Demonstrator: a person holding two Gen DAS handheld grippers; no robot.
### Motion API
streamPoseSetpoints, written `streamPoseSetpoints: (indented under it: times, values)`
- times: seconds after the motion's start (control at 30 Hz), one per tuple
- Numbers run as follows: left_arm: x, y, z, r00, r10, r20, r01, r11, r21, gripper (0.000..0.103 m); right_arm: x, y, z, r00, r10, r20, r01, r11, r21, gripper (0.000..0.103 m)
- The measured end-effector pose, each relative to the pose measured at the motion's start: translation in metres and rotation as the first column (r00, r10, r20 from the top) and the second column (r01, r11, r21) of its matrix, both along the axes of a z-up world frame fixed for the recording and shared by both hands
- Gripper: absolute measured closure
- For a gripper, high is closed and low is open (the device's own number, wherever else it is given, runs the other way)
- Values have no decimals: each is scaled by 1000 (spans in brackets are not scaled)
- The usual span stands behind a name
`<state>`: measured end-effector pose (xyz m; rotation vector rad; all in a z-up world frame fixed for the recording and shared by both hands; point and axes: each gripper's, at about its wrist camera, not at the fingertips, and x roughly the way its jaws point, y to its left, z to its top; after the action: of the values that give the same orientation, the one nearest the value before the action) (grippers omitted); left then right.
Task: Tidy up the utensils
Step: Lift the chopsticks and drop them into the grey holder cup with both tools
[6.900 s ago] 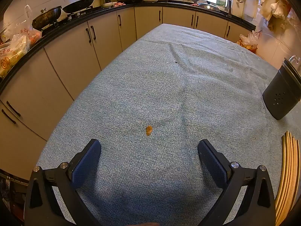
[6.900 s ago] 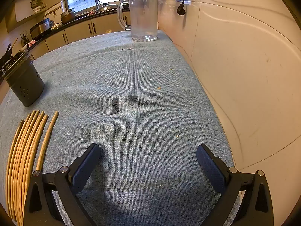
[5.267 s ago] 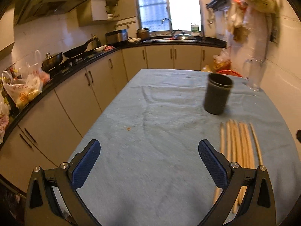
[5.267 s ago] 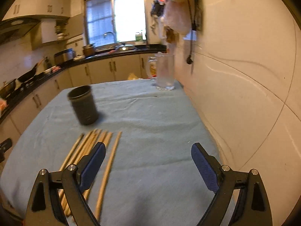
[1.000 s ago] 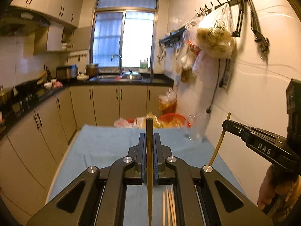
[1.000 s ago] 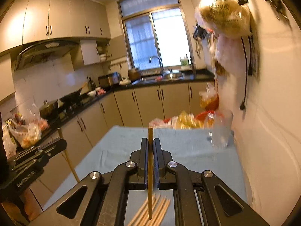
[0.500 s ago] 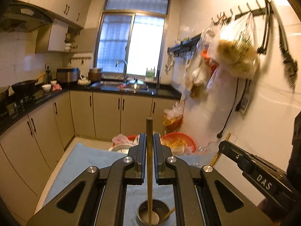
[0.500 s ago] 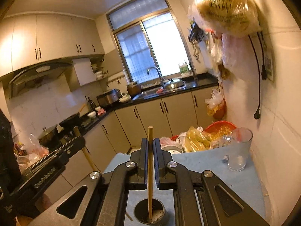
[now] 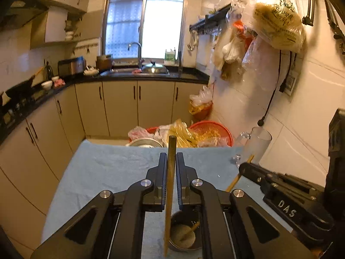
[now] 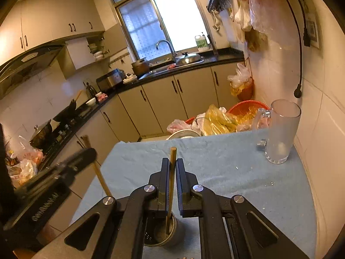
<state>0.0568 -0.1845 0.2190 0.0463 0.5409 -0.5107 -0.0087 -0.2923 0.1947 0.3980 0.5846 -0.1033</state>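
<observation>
Left gripper [image 9: 171, 168] is clamped on an upright chopstick [image 9: 170, 185] whose tip hangs at six o'clock, by the holder [image 9: 185, 233] rim's near-left edge; dropped now, it could hit the rim and fall on the blue cloth [image 9: 103, 168]. Right gripper [image 10: 171, 173] pinches its own chopstick [image 10: 171, 185], tip already inside the holder [image 10: 166, 233]; both sticks crowding one mouth risks a clash or tipping it.

Daylight entered through the window [image 9: 146, 23], which was blown out white; the room otherwise was dim and warm-toned. Fisheye bending curved walls and cabinets, with black vignette corners. The left gripper [image 10: 56, 185] was motion-blurred in the right wrist view; hanging bags [image 9: 278, 19] were soft.
</observation>
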Motion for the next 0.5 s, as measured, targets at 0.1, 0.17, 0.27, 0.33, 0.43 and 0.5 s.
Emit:
streamPoseSetpoints:
  times: [0.1,0.17,0.27,0.33,0.43,0.5]
  values:
    - [-7,9,12,1000,-3,-3,3,999,-41,96,-1,2,0,1000,4,1,-4,1000,-7,96]
    - [-16,18,26,1000,-1,19,2,997,-80,96,-3,4,1,1000,9,8,-9,1000,-15,97]
    - [-29,29,49,997,10,74,0,991,-130,96,-7,8,6,1000,16,24,-15,999,-29,97]
    - [-36,35,64,994,23,108,-5,986,-168,96,-9,11,10,999,16,34,-15,999,-34,97]
    - [-40,38,78,989,39,145,-8,978,-210,96,-11,11,12,999,15,47,-13,999,-48,97]
    - [-38,33,77,988,37,149,-6,980,-200,96,-11,11,12,999,15,47,-12,999,-48,97]
